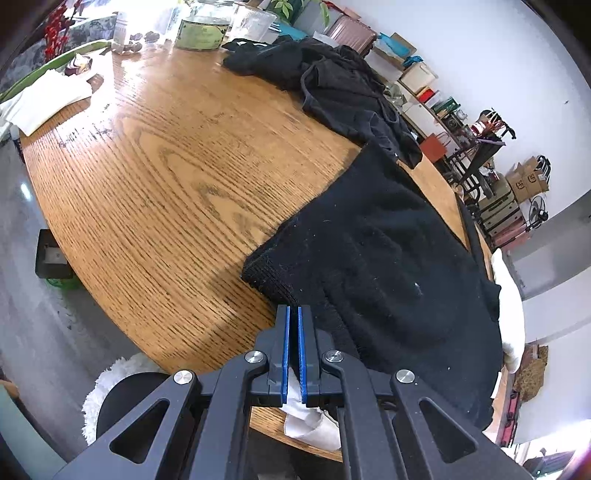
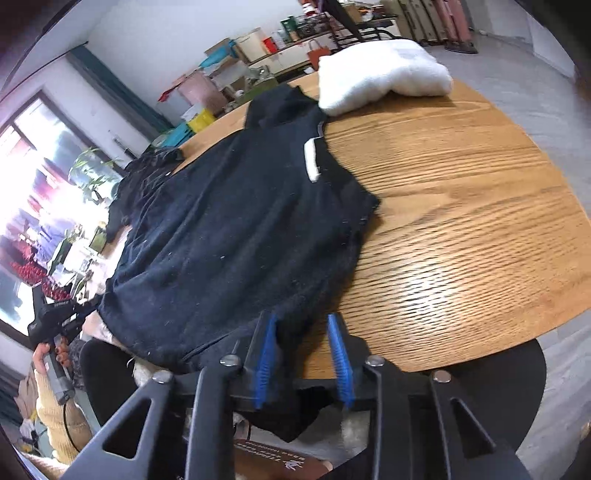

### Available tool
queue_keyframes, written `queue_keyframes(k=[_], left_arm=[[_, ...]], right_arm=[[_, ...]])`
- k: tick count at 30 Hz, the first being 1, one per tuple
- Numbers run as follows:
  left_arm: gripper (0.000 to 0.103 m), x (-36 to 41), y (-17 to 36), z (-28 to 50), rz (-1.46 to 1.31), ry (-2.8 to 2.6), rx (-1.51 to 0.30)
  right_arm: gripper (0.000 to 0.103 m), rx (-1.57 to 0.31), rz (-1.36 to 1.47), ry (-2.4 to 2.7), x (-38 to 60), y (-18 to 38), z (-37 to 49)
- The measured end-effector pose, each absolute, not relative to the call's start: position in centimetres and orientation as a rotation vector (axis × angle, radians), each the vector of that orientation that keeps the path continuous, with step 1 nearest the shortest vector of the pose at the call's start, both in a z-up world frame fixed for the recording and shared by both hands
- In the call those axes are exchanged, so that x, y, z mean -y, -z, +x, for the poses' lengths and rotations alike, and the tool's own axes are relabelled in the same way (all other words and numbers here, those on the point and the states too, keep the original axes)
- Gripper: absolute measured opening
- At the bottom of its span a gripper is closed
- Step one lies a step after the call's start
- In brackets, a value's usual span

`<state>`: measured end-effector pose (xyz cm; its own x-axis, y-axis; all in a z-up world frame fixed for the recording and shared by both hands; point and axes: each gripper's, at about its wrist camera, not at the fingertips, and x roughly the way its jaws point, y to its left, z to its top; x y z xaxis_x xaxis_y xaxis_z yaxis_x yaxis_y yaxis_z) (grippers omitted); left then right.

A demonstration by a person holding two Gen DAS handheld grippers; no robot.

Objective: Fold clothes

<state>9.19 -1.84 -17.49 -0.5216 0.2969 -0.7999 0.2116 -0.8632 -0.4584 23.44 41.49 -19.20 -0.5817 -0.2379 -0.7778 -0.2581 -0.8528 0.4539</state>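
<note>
A black sweater (image 1: 388, 266) lies spread on the round wooden table (image 1: 166, 177), its ribbed hem at the near edge. It also shows in the right wrist view (image 2: 236, 236), with a white label (image 2: 312, 162) near its collar. My left gripper (image 1: 294, 314) is shut, its blue pads nearly touching, at the sweater's hem corner; whether cloth is pinched I cannot tell. My right gripper (image 2: 304, 325) is open, with the sweater's near edge hanging between its fingers.
A second black garment (image 1: 332, 85) lies crumpled at the table's far side. A folded white garment (image 2: 380, 74) sits beyond the sweater's collar. Glass jars (image 1: 203, 26) and a white cloth (image 1: 48, 99) stand at the far left. A black stool (image 2: 509, 376) is below the table.
</note>
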Motion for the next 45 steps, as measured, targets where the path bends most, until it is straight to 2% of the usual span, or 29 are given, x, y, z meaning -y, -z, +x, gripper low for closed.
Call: queue_keyframes(k=[4,8,19,22,25,27,30,32,35,36,37,38,39,43,45], left_arm=[[0.004,1.9,17.9,9.0,-1.532,-2.572,0.803],[0.004,2.0,18.4,8.9,-1.563,-2.568,0.808],[0.005,2.4,19.5,8.8,-1.644,-2.577,0.814],[0.012,2.5,19.5,8.8,-1.675,-2.582,0.849],[0.028,2.5,19.2,8.7,-1.707,-2.621,0.834],[0.043,2.5,18.9,8.6,-1.729,-2.647,0.823],[0.052,2.3,18.9,7.7,-1.749,-2.623,0.876],[0.052,1.8,18.9,6.8,-1.758,-2.607,0.858],[0.052,1.3,18.9,6.4,-1.721,-2.641,0.843],[0.048,1.2,19.0,6.5,-1.694,-2.659,0.856],[0.039,1.1,19.0,6.6,-1.667,-2.676,0.868],[0.011,1.1,19.3,6.8,-1.668,-2.683,0.875],[0.008,1.3,19.5,6.9,-1.644,-2.67,0.906],[0.007,2.0,19.8,7.6,-1.606,-2.647,0.978],[0.007,2.9,19.6,8.1,-1.584,-2.624,1.034]], right_arm=[[0.039,-0.946,-1.451,-2.623,-42.4,20.0,23.0],[0.039,-1.057,-1.479,-2.614,-42.6,20.8,22.3],[0.036,-0.781,-1.617,-2.621,-39.5,20.6,21.2],[0.038,-0.789,-1.612,-2.606,-39.6,20.7,21.4],[0.039,-0.771,-1.604,-2.593,-39.5,20.6,21.5],[0.041,-0.754,-1.602,-2.593,-39.4,20.6,21.6],[0.041,-0.738,-1.6,-2.594,-39.1,20.6,21.3],[0.043,-0.736,-1.603,-2.596,-39.1,20.6,21.1],[0.043,-0.737,-1.601,-2.6,-39.1,20.6,20.9],[0.043,-0.739,-1.598,-2.602,-39.1,20.6,20.9],[0.041,-0.753,-1.586,-2.605,-39.2,20.6,20.9],[0.04,-0.764,-1.573,-2.61,-39.3,20.7,21.0],[0.037,-0.764,-1.559,-2.617,-39.3,20.8,21.1],[0.015,-0.764,-1.518,-2.634,-39.5,21.0,21.7],[0.012,-0.8,-1.486,-2.646,-39.6,20.8,22.0]])
